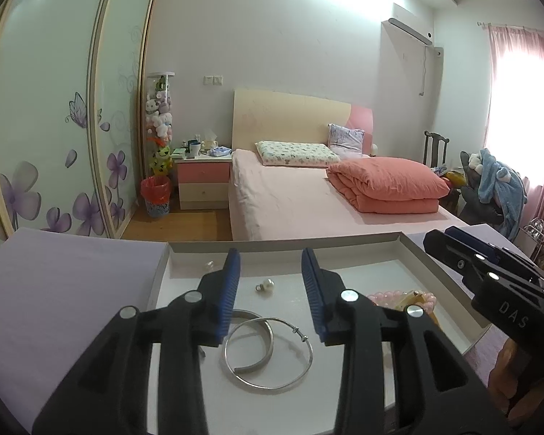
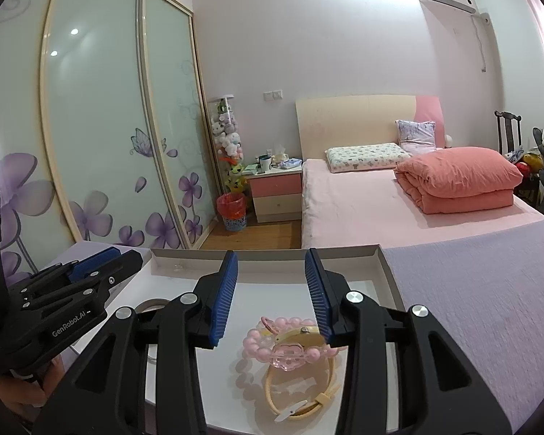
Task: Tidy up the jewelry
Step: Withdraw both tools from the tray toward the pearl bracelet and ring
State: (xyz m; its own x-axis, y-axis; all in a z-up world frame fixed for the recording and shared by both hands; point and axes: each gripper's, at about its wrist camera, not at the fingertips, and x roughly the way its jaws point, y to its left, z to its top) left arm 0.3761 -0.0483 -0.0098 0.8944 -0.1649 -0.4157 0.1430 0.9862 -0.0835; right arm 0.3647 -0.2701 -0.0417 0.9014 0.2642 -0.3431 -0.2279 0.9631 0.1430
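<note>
A shallow white tray (image 1: 409, 250) on a lilac cloth holds the jewelry. In the left wrist view my left gripper (image 1: 271, 264) is open and empty above two silver bangles (image 1: 268, 351) and a pearl pendant (image 1: 266, 285); a small clear bead (image 1: 209, 264) lies farther back. In the right wrist view my right gripper (image 2: 271, 264) is open and empty over a pink bead bracelet (image 2: 272, 344) and a yellow watch (image 2: 301, 388). The right gripper (image 1: 453, 246) shows at the right of the left view, the left gripper (image 2: 101, 257) at the left of the right view.
The lilac cloth (image 2: 489, 290) covers the surface around the tray (image 2: 384, 264). Beyond stand a pink bed (image 1: 308, 199) with a folded orange quilt (image 1: 388, 185), a nightstand (image 1: 203, 181), a red bin (image 1: 156, 195) and sliding wardrobe doors (image 1: 54, 127).
</note>
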